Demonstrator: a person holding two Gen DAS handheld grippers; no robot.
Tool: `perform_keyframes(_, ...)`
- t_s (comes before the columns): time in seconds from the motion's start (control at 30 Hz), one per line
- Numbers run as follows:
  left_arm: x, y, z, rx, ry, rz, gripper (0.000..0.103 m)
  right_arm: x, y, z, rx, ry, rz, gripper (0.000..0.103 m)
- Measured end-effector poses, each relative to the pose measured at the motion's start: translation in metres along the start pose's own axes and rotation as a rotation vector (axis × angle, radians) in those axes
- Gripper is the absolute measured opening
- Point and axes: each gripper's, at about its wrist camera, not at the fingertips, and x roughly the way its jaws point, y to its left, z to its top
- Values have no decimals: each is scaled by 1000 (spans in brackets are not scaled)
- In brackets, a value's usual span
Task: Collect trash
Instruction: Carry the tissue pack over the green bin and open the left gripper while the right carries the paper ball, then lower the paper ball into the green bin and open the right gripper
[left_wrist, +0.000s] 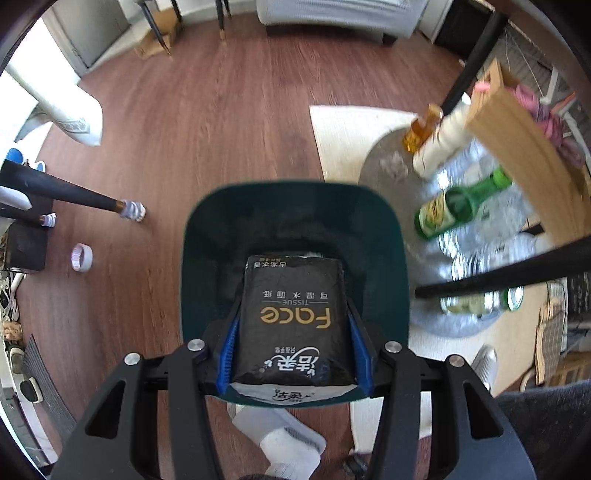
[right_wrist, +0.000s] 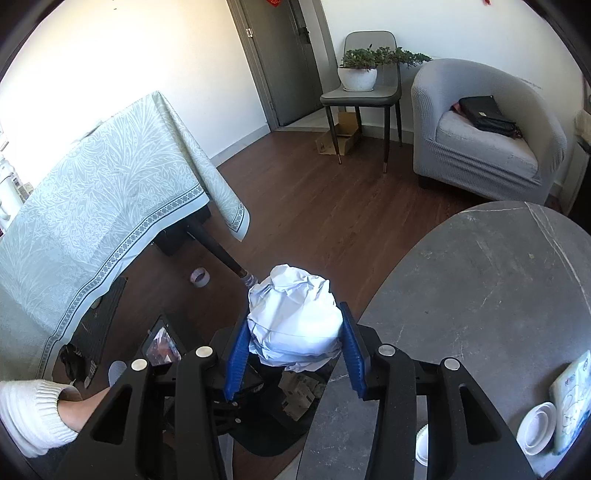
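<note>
The step in hand looked like the drop-off: both grippers carried trash, and the left one was already over the bin. In the left wrist view the left gripper (left_wrist: 295, 347) was closed about halfway on a black tissue pack (left_wrist: 293, 321), its blue pads (left_wrist: 229, 349) pressed against the pack's long sides, the pack running out toward 12 o'clock. Directly beneath and beyond it sat the dark green trash bin (left_wrist: 207, 258), its open mouth framing the pack on all sides. The next move probably called for parting the jaws so the pack fell inside.

In the right wrist view the right gripper (right_wrist: 293, 336) was clamped at a medium width on a crumpled white paper ball (right_wrist: 293, 317), the ball bulging past the fingertips toward 12 o'clock. It hung beside the edge of the grey round table (right_wrist: 480, 288), which spread out toward 3 o'clock. It would likely need carrying over the bin before release. Farther off, at 2 o'clock in the left view, a green bottle (left_wrist: 454, 208) lay under the table.
</note>
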Motion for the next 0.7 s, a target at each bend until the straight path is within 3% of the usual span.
perform_keyframes(0.3,9,10,-6,6,37,-16,56,27,21,3,-15,57,-8,46)
perform_keyframes(0.6,-20,39,1,-59,-57,-26,52,53,43,3,-52,97,-26,46)
perform_keyframes(0.7,-32,49,5,-82,-98,-17,44,62,49,1,-66,112,-23,46)
